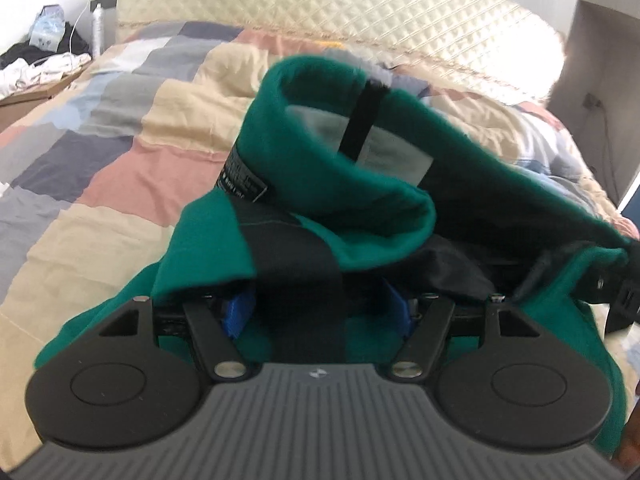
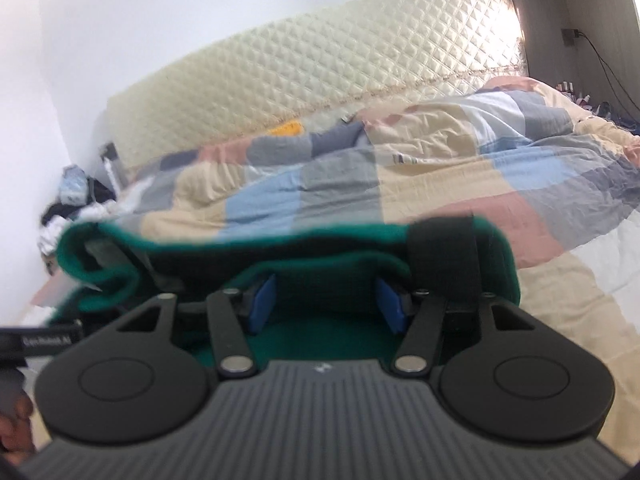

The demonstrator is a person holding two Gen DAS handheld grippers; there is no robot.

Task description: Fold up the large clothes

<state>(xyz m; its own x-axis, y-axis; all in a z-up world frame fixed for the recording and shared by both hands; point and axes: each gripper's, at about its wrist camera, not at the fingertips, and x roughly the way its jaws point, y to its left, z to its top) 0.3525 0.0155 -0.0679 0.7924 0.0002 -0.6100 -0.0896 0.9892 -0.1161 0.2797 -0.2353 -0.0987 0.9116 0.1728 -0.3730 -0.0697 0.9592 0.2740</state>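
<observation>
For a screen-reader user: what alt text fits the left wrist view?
A green garment with black trim drapes over the left gripper, hiding its fingertips, held above a bed with a patchwork quilt. A cream quilted headboard stands behind.

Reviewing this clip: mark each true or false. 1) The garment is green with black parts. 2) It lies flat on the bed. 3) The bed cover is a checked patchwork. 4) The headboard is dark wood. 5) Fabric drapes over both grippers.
1) True: the garment is green with black strips.
2) False: it is lifted, bunched over the left gripper and the right gripper, above the bed cover.
3) True: beige, pink, grey and blue squares.
4) False: the headboard is cream and quilted.
5) True: cloth hangs over the fingers in both wrist views; whether either pair of jaws is pinching it is hidden.
</observation>
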